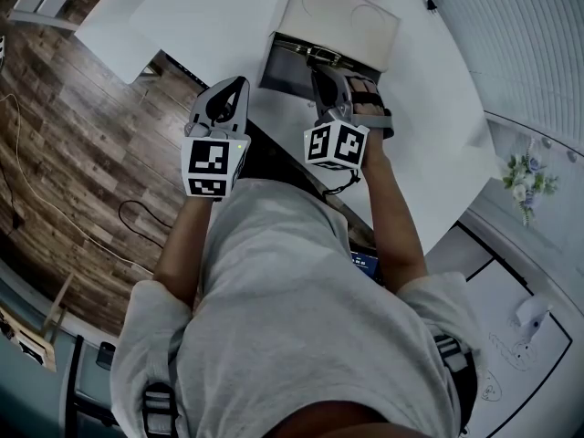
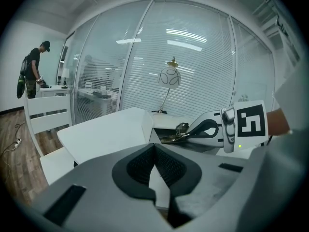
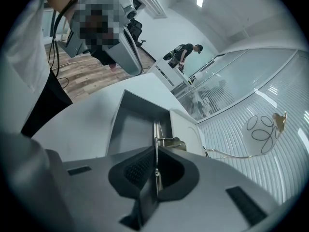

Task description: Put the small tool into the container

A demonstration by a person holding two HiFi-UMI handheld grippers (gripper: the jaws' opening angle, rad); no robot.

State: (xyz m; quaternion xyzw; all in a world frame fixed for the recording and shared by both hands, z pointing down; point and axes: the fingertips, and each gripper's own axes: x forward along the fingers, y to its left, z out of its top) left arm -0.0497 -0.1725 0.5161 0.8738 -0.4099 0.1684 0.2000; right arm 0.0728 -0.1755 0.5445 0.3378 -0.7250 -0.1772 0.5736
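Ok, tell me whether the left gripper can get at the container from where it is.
Probably yes. The left gripper, shut and empty, sits just beside the open container with nothing between them. The right gripper, shut on the small tool, is over the opening and may crowd it.

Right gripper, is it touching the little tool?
Touching. The right gripper pinches the tool between its jaws; the right gripper view shows it plainly.

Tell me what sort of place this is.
Probably an office or meeting room: glass partition walls with slatted blinds, white tables on a wood-plank floor, and a globe desk lamp.
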